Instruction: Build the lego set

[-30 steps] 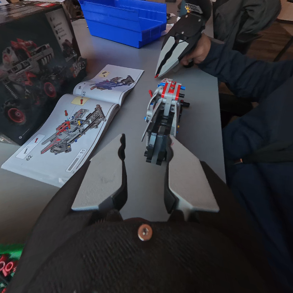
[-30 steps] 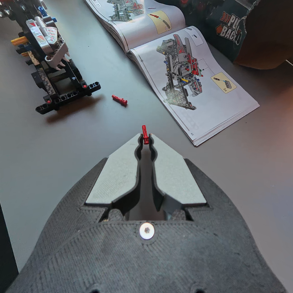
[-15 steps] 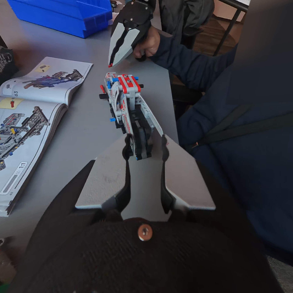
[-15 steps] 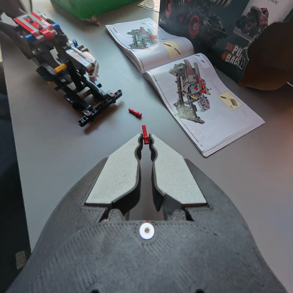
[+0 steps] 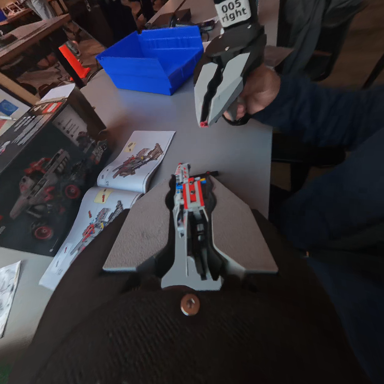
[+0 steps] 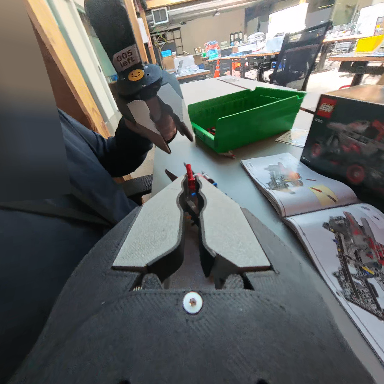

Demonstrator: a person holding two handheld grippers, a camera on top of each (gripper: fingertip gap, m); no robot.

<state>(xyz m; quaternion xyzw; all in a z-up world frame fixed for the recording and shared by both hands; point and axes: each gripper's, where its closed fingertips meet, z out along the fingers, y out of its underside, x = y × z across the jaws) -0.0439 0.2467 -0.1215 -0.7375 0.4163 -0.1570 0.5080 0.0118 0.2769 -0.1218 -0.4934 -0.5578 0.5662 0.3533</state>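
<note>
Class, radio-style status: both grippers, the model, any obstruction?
Left gripper open, straddling Lego model. Right gripper shut on red pin, above table. Nothing between.

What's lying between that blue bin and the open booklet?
Nothing: in the left wrist view, only bare grey table separates the blue bin from the instruction booklet.
</note>
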